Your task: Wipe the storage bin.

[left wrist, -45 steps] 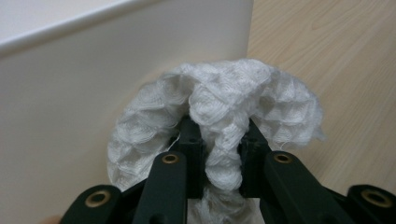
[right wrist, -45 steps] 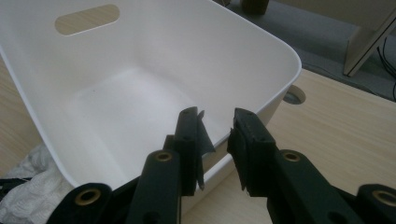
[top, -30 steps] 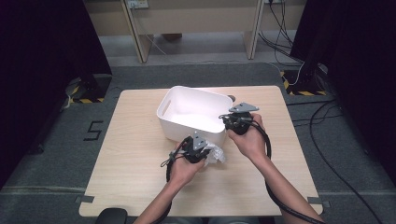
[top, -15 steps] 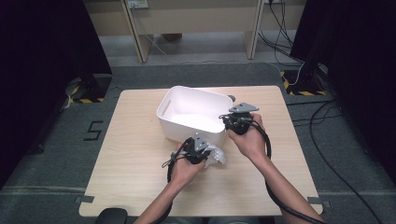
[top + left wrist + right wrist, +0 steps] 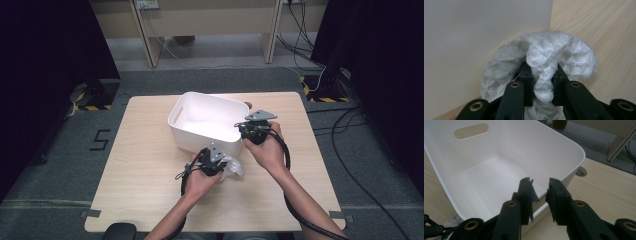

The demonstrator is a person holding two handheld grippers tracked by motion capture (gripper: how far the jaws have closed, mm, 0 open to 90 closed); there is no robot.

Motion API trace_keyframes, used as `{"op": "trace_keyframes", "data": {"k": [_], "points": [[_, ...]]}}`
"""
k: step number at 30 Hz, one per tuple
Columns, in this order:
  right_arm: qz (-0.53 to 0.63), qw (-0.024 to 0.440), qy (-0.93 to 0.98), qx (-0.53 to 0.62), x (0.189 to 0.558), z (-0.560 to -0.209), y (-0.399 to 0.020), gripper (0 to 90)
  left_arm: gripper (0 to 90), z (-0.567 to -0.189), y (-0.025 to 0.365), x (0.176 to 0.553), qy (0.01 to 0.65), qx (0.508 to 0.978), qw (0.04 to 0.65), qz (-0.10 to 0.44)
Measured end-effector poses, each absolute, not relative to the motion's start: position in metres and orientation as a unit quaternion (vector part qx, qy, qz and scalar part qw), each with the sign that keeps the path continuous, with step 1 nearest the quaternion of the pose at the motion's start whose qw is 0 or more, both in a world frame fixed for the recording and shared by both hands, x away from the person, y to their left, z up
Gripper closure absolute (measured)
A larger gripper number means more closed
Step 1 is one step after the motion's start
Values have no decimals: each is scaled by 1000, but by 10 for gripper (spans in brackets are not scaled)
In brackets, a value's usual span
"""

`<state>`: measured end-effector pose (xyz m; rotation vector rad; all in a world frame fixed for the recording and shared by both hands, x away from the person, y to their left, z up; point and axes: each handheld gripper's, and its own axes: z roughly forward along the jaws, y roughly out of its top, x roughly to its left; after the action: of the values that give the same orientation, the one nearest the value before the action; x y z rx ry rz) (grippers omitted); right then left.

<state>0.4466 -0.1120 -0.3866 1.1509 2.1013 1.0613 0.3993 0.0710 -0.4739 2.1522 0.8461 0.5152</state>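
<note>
Your left hand-held gripper (image 5: 541, 82) has its jaws clamped on a fold of the white knitted cloth (image 5: 549, 55), which bunches up just past the jaw tips and rests on the counter (image 5: 599, 30). Right behind the cloth stands the outer wall of the white bin (image 5: 205, 122). Your right hand-held gripper (image 5: 540, 195) sits at the bin's near rim, one jaw inside and one outside, a narrow gap between them, not pressing on the wall.
</note>
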Motion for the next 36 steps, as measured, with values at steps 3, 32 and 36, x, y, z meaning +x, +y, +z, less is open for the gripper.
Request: {"op": "trace_keyframes", "data": {"k": [3, 32, 36], "points": [[391, 258, 775, 425, 447, -387, -112, 729, 762, -473, 70, 399, 330, 841, 379, 200], [392, 257, 775, 425, 447, -387, -112, 728, 767, -430, 62, 389, 309, 827, 413, 221], [392, 257, 775, 424, 447, -387, -112, 728, 767, -425, 59, 388, 306, 826, 420, 219]]}}
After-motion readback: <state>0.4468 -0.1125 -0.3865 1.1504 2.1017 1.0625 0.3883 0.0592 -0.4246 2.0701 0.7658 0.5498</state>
